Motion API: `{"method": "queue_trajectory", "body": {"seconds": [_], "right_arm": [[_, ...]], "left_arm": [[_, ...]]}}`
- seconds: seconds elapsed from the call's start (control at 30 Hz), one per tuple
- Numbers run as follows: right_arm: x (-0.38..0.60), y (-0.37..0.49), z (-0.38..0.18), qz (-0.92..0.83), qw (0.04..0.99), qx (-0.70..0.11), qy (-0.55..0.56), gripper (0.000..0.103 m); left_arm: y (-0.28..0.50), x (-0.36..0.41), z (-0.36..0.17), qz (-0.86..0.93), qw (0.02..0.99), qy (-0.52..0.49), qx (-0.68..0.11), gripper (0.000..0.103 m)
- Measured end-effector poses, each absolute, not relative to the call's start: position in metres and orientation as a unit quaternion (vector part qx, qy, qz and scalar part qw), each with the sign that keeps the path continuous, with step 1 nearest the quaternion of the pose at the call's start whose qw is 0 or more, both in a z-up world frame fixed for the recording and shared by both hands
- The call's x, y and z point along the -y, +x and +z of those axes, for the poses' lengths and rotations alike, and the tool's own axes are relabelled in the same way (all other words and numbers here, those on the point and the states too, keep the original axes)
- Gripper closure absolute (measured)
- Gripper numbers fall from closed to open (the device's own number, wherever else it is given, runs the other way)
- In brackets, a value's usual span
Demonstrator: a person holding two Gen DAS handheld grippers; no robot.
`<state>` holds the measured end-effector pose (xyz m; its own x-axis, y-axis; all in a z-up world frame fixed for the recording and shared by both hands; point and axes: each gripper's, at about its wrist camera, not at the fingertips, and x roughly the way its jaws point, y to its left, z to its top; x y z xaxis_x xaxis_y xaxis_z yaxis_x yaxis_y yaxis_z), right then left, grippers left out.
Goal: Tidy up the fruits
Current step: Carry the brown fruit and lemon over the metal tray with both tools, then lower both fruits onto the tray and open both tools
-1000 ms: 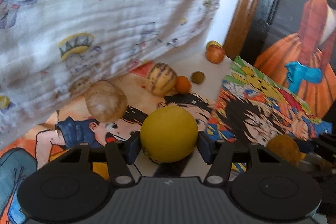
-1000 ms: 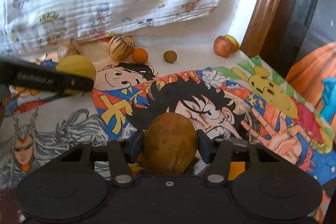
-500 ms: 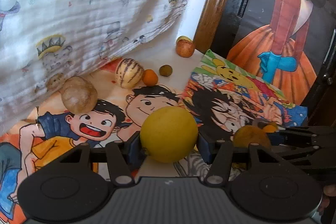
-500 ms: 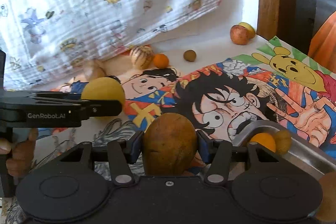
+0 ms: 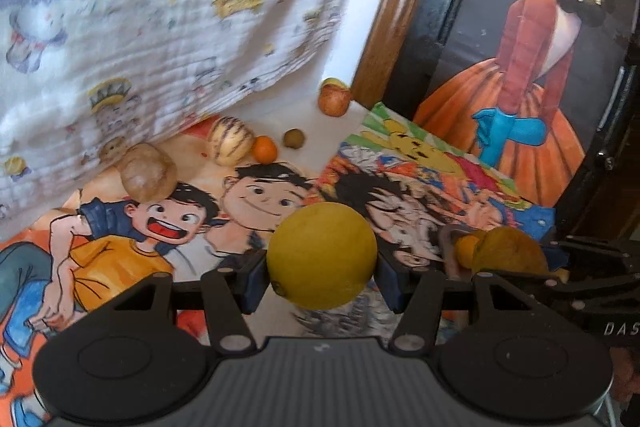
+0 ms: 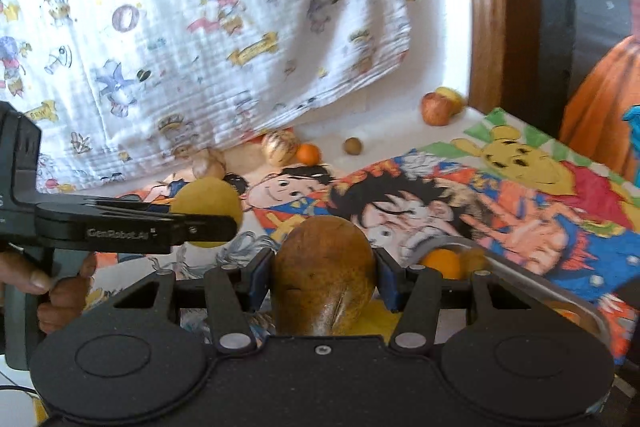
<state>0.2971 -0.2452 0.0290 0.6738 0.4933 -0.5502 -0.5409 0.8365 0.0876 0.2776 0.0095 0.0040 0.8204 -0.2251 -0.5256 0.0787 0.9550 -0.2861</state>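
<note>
Now left tool (image 5: 322, 261) gripping round yellow fruit (image 5: 322, 261), right tool (image 6: 324, 277) clamping upright brown pear (image 6: 324, 277)

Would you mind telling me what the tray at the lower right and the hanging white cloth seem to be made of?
The tray looks like bare metal, probably steel: its curved rim is grey and shiny. The cloth looks like soft crinkled cotton, perhaps muslin: matte, finely ribbed, printed with cartoons, hanging in loose folds.
</note>
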Motion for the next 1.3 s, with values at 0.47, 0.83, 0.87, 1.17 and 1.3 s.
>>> {"method": "queue_trajectory", "body": {"seconds": [0.47,0.83,0.87,1.17,1.3], "right_arm": [[0.331,0.276,0.009,0.195,0.937,-0.289,-0.002,0.048],[0.347,0.273,-0.016,0.181,0.938,-0.295,-0.015,0.048],[0.347,0.274,-0.017,0.179,0.938,-0.295,-0.016,0.048],[0.353,0.277,-0.027,0.174,0.939,-0.296,-0.013,0.048],[0.353,0.277,-0.027,0.173,0.940,-0.295,-0.010,0.048]], "left_arm": [[0.231,0.055,0.014,-0.122,0.942,-0.121,-0.289,0.043],[0.217,0.099,-0.005,-0.156,0.931,-0.095,-0.316,0.043],[0.217,0.102,-0.006,-0.159,0.930,-0.093,-0.317,0.043],[0.217,0.117,-0.017,-0.170,0.927,-0.077,-0.325,0.042],[0.218,0.120,-0.019,-0.171,0.927,-0.072,-0.326,0.042]]}}
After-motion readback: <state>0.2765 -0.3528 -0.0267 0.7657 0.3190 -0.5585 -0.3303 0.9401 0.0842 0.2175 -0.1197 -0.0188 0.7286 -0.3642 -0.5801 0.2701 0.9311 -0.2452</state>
